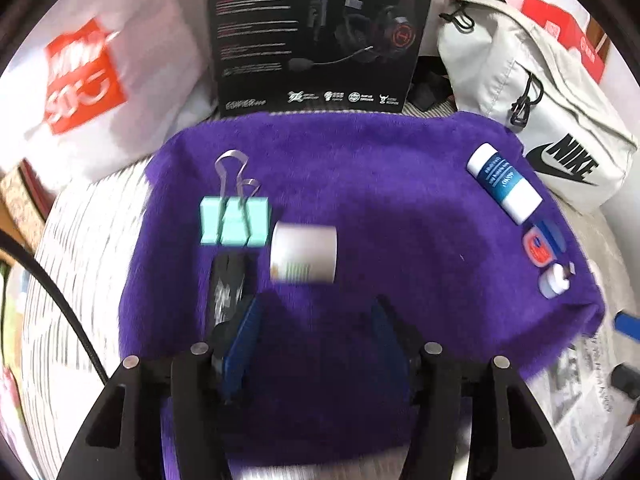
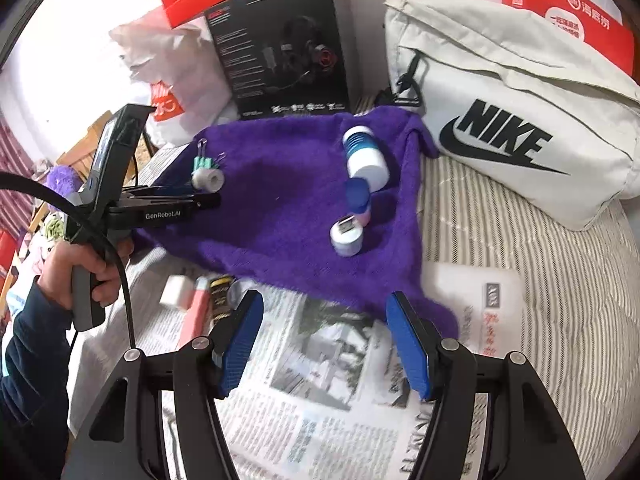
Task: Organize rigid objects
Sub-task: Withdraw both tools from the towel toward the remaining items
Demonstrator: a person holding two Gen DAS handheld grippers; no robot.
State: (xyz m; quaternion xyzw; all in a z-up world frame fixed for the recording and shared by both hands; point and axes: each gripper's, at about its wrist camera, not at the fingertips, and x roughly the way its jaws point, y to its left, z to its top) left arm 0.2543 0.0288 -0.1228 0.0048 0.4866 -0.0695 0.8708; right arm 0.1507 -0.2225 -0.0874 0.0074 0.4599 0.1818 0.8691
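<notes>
A purple cloth holds a mint binder clip, a white tape roll, a black flat item, a blue-and-white bottle, a small blue-lidded jar and a small white cap-like piece. My left gripper is open and empty, just short of the tape roll. My right gripper is open and empty above newspaper, near the cloth's front edge.
A black headset box and a white Nike bag stand behind the cloth. A white block, a pink tube and a black-gold item lie on the newspaper at left. Plastic bag back left.
</notes>
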